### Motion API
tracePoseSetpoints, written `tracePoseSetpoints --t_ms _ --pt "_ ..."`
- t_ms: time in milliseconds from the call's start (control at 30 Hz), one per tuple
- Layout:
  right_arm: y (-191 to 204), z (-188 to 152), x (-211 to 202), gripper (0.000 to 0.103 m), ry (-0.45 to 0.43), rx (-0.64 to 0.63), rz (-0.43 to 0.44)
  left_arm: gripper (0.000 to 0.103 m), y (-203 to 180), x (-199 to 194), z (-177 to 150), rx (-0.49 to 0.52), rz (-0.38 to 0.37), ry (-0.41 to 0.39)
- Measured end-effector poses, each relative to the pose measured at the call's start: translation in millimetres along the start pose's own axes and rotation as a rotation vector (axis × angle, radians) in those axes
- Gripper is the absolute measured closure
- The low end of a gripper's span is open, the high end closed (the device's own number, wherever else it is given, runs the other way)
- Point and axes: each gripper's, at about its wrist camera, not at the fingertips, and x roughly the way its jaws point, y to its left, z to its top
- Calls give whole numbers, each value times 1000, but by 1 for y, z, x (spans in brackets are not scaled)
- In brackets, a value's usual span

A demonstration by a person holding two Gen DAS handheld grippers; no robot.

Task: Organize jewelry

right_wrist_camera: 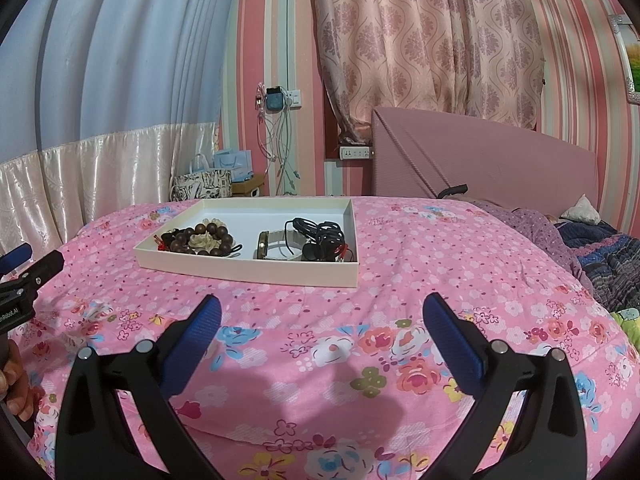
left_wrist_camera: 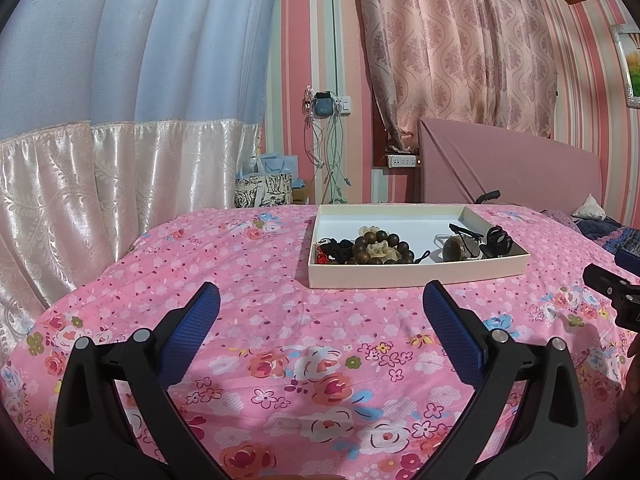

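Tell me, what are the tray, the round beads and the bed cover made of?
Tray: likely cardboard, matte cream, with thin straight walls and sharp corners.
Beads: probably wood, dark brown with a soft polished sheen; the grain is too small to confirm.
Bed cover: woven cloth, maybe cotton, matte pink floral print that creases softly.

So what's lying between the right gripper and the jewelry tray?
Only the flowered bedsheet. In the right wrist view, nothing sits between the open right gripper and the tray.
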Motion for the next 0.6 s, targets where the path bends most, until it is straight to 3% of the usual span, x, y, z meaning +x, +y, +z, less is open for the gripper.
tracePoseSetpoints --t_ms 600 --pt "0 0 0 2 -1 1 0 3 1 1 -1 -5 2 2"
